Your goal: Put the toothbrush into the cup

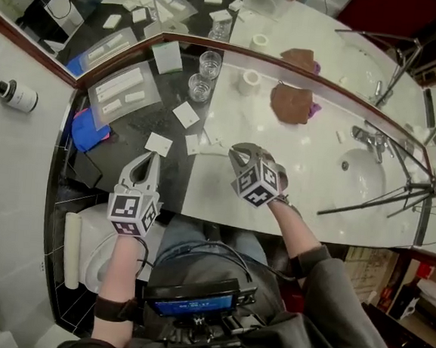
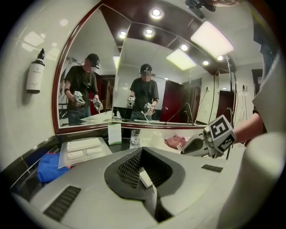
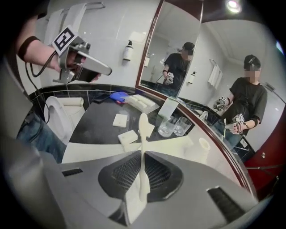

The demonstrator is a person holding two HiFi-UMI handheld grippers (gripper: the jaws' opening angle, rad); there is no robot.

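Note:
My right gripper [image 1: 235,154] hovers over the pale counter and is shut on a cream toothbrush [image 3: 142,134]. The brush stands upright between the jaws, head end up. Beyond it, two clear glass cups [image 3: 168,127] [image 3: 182,126] stand side by side near the mirror; from the head camera they show as the near cup [image 1: 200,87] and the far cup [image 1: 209,63]. My left gripper [image 1: 146,158] is over the black counter to the left, shut with nothing held. The left gripper view shows the right gripper [image 2: 184,150] off to its right.
Several white packets [image 1: 185,114] lie on the black counter [image 1: 131,128]. A small white roll [image 1: 249,81] and a brown cloth [image 1: 291,104] sit near the mirror. At the right are the sink [image 1: 383,193], faucet [image 1: 369,141] and tripod legs [image 1: 375,198]. A toilet [image 1: 87,241] is below left.

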